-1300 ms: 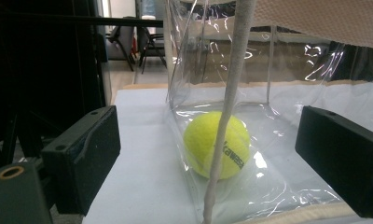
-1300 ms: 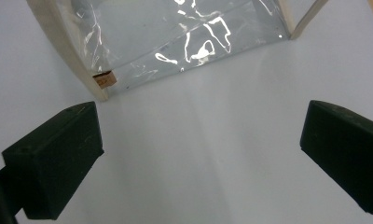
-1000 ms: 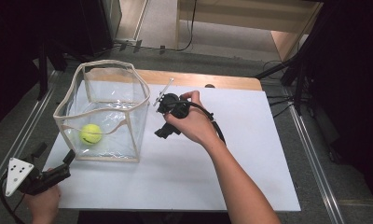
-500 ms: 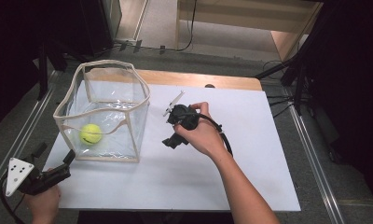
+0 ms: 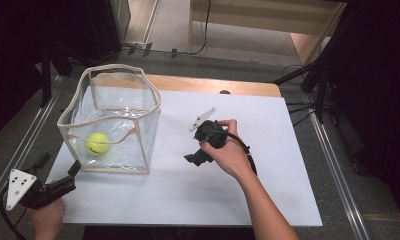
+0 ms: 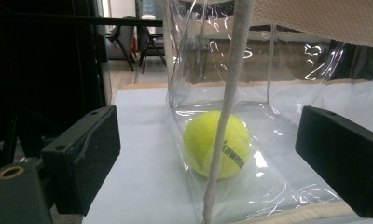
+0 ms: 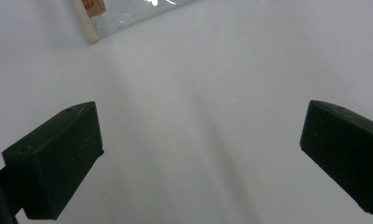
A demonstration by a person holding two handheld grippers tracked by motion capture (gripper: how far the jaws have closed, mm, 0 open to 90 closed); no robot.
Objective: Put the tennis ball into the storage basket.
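Now R tool (image 5: 194, 159) tilted down, jaws wide, L tool (image 5: 73, 170) low.

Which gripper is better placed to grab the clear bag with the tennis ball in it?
Left. The left gripper sits open at the near corner of the clear bag, its seam between the jaws. The right gripper hangs open over bare table, apart from the bag.

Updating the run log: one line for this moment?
tennis ball: inside clear bag | left gripper: open | right gripper: open, empty
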